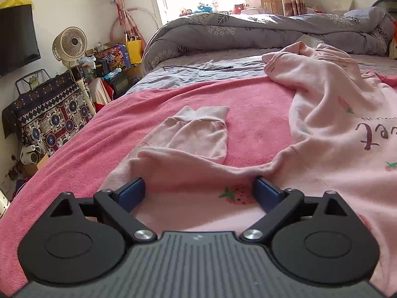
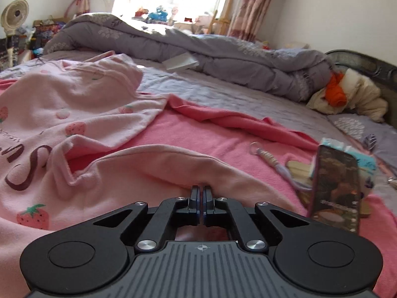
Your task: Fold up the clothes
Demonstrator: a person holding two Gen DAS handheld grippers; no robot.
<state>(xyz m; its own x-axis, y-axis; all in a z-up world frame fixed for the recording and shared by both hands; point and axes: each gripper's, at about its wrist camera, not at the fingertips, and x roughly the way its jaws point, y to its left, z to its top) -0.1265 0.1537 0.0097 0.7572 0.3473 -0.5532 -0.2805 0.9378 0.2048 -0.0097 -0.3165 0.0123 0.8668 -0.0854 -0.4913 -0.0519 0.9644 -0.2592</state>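
Pink and soft, the strawberry sweatshirt [image 1: 342, 129] lies spread on the pink blanket [image 1: 248, 104] on the bed. The left gripper [image 1: 200, 188] is wide open, its two fingers on either side of a bunched ridge of the shirt, pinching nothing yet. From it, the sleeve [image 1: 196, 134] runs toward 12 o'clock, with its cuff at the far end. The right gripper [image 2: 201, 193] is pressed together on the shirt's near edge at 12 o'clock. The left one is nearer the sleeve, so I think it should grab there next.
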